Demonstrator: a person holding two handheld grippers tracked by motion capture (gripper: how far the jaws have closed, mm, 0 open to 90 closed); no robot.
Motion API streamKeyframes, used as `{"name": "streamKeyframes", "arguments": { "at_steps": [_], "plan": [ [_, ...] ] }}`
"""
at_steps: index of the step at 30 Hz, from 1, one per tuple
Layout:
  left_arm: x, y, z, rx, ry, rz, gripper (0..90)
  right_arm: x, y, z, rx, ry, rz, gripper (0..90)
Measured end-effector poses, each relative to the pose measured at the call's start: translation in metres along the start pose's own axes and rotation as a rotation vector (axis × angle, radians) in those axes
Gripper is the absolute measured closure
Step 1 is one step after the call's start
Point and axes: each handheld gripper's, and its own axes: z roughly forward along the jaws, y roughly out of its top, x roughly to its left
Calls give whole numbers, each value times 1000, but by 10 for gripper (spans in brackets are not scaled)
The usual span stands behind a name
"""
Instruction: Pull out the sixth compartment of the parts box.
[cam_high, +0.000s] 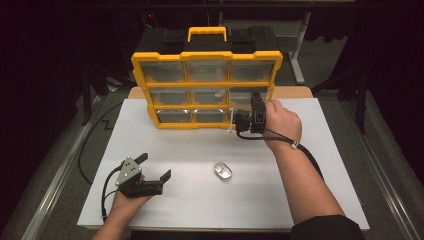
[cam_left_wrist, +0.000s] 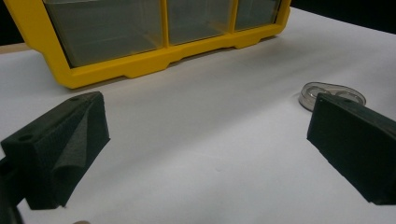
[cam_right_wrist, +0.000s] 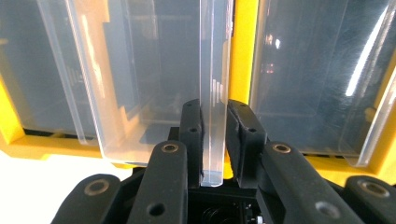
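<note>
A yellow organiser case (cam_high: 206, 55) with clear drawers stands upright at the back of the white tabletop (cam_high: 200, 200). My right gripper (cam_high: 235, 121) reaches its bottom right drawer. In the right gripper view that gripper (cam_right_wrist: 215, 135) is shut on the thin front wall of the clear drawer (cam_right_wrist: 215, 84), which stands out a little from the yellow frame (cam_right_wrist: 243, 46). My left gripper (cam_high: 156, 165) rests near the front left of the table, open, with nothing between its jaws (cam_left_wrist: 205, 144). A small clear oval box (cam_high: 222, 171) lies on the table to its right, beside the right fingertip (cam_left_wrist: 355, 140).
The case has a yellow handle (cam_high: 206, 33) on top and its foot (cam_left_wrist: 140, 65) sits on the white surface. Each gripper trails a black cable (cam_high: 280, 140). Dark floor and table legs lie beyond the table's edges.
</note>
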Motion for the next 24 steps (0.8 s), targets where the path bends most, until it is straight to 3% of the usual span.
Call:
{"name": "streamKeyframes", "arguments": {
  "at_steps": [24],
  "plan": [
    [0, 0, 1, 0, -10, 4, 2, 9, -10, -52, -34, -8, -10, 786]
  ]
}}
